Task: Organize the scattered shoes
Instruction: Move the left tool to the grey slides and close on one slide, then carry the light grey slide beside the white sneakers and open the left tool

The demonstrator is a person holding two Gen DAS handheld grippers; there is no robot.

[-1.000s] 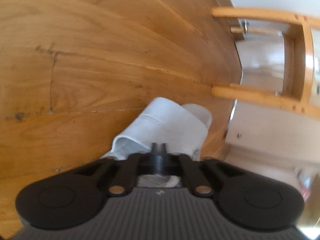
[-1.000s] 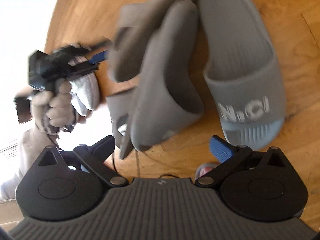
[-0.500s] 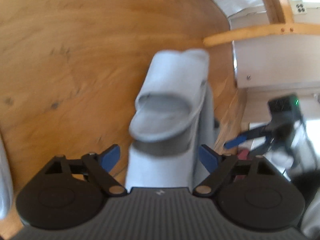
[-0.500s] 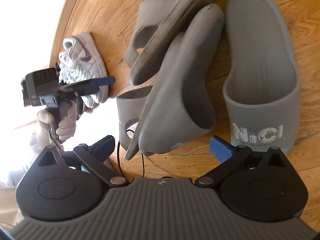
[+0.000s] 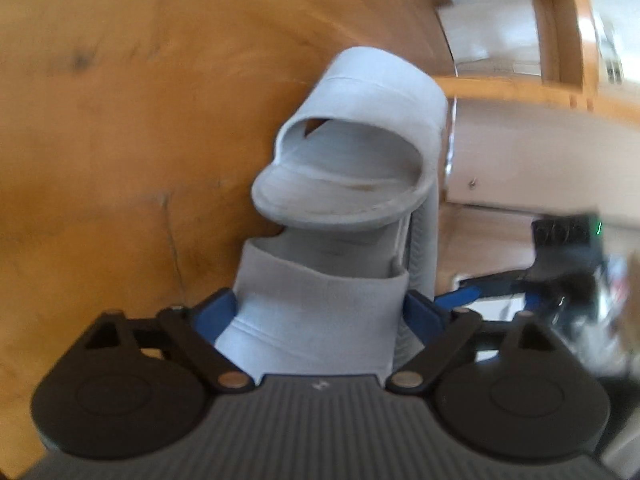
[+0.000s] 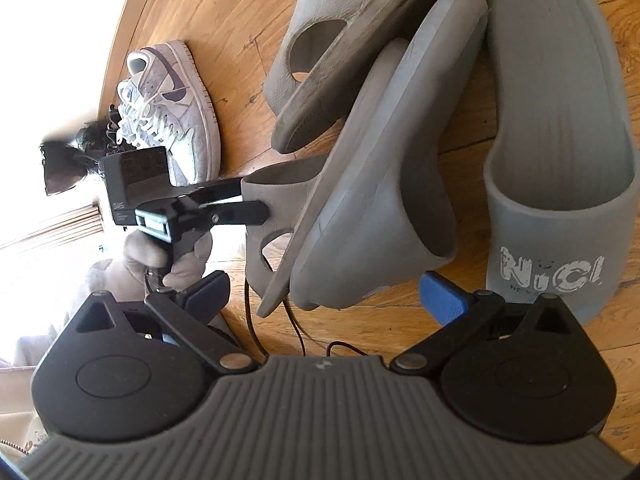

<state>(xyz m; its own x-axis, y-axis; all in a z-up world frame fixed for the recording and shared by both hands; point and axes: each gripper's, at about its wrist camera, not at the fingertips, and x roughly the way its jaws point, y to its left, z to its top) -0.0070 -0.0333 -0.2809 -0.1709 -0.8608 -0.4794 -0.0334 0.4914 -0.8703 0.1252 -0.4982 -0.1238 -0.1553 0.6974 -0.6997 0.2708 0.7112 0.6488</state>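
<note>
Just then, left tongs (image 5: 322, 316), jaws narrowing, straddled a smooth, rounded grey foam slide's strap (image 5: 320, 312); right tongs (image 6: 324, 292) gaped empty; laced sneaker (image 6: 170, 108) at ten o'clock.

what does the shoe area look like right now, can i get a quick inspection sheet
surface: wooden floor
job's things: four grey slides in a pile; lettered slide flat, tilted slide leaning on others; white sneaker apart
clutter: nothing seen
grippers: left gripper jaws have just been closing, pads against strap of gripped slide; right gripper open, empty
cables: black cable on floor by pile
surroundings: wooden furniture frame
</note>
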